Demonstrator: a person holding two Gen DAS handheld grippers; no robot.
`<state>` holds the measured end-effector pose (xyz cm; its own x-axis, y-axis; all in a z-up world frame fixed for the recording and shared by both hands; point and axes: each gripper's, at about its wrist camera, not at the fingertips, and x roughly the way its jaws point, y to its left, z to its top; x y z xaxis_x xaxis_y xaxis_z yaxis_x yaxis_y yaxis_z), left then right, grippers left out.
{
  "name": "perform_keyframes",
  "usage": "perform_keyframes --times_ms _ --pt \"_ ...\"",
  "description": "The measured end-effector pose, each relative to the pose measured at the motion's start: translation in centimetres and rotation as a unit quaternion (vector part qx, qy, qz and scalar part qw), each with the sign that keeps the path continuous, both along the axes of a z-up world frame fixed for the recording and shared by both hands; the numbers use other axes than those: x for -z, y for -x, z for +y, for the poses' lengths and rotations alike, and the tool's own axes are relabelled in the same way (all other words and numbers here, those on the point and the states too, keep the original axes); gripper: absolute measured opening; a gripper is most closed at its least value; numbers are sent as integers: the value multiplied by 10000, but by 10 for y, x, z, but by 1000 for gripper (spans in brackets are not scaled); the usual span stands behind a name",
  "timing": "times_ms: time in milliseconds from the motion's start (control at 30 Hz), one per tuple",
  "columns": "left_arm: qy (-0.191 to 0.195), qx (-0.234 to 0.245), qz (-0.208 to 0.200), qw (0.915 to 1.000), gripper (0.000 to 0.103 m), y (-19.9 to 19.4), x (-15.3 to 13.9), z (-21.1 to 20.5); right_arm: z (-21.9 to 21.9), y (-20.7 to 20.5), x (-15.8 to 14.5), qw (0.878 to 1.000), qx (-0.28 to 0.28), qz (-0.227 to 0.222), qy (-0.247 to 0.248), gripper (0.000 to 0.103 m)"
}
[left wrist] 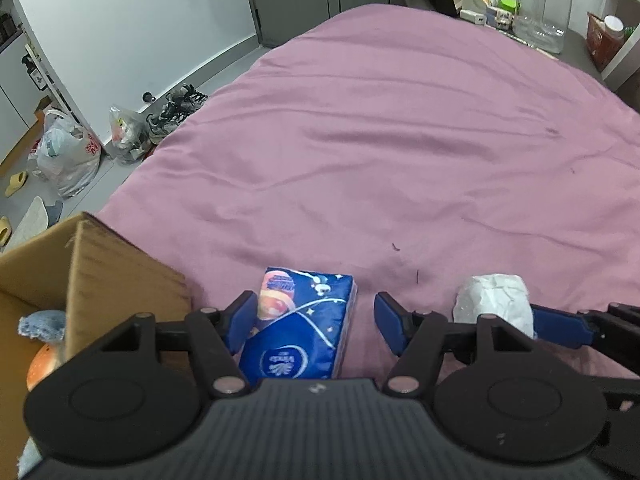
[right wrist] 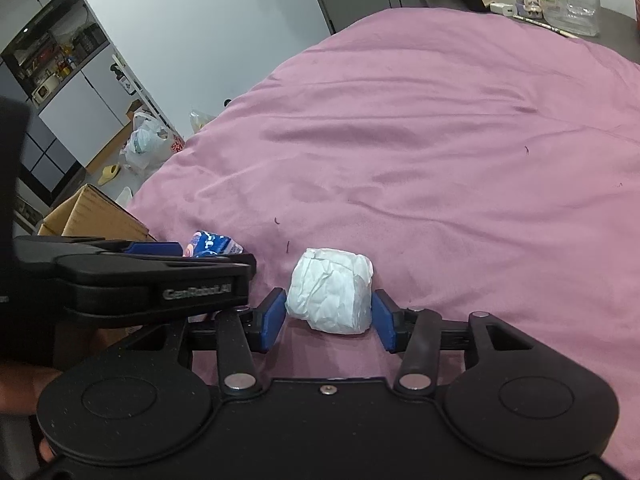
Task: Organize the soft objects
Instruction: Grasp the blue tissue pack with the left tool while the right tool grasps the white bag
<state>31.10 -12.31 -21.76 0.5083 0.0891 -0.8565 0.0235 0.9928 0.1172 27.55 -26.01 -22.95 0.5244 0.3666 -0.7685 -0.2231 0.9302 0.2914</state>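
A bed covered by a wrinkled pink sheet (left wrist: 400, 140) is seen filling most of both views. An open cardboard box (left wrist: 112, 276) is set at the near left corner of the bed, touching the sheet's edge; a blue cloth (left wrist: 42, 324) and an orange ball (left wrist: 42, 364) are seen inside it. The left gripper (left wrist: 316, 322) is held over the near edge of the bed, jaws apart, with a blue tissue pack (left wrist: 300, 324) lying flat on the sheet between them; the left pad is just beside or touching the pack, which one cannot be told, while the right pad is clear of it. The right gripper (right wrist: 328, 320) is held just to the right, jaws apart around a crumpled white tissue bundle (right wrist: 330, 290) resting on the sheet; a narrow gap is seen at the left pad, and the right pad is at the bundle's edge, contact not certain. The bundle is also seen near the left gripper's right finger in the left view. Plastic bags (left wrist: 68, 152) and shoes (left wrist: 176, 108) are seen on the floor past the bed's left edge. A clear plastic jug (left wrist: 542, 4) is seen beyond the far right corner.
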Motion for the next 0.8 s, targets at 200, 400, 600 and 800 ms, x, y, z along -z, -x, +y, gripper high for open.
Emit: perform_keyframes --times_ms 200,400,600,800 --pt "158 -31 21 9999 59 -3 7 6 4 -1 0 9998 -105 -128 145 47" --pt "562 -177 200 9981 20 -2 5 12 -2 11 -4 9997 -57 -147 176 44" --pt "859 103 299 9958 19 15 -10 10 -16 23 -23 9989 451 -96 -21 44" --pt "1192 250 136 9925 19 36 -40 17 -28 42 -52 9969 741 -274 28 44"
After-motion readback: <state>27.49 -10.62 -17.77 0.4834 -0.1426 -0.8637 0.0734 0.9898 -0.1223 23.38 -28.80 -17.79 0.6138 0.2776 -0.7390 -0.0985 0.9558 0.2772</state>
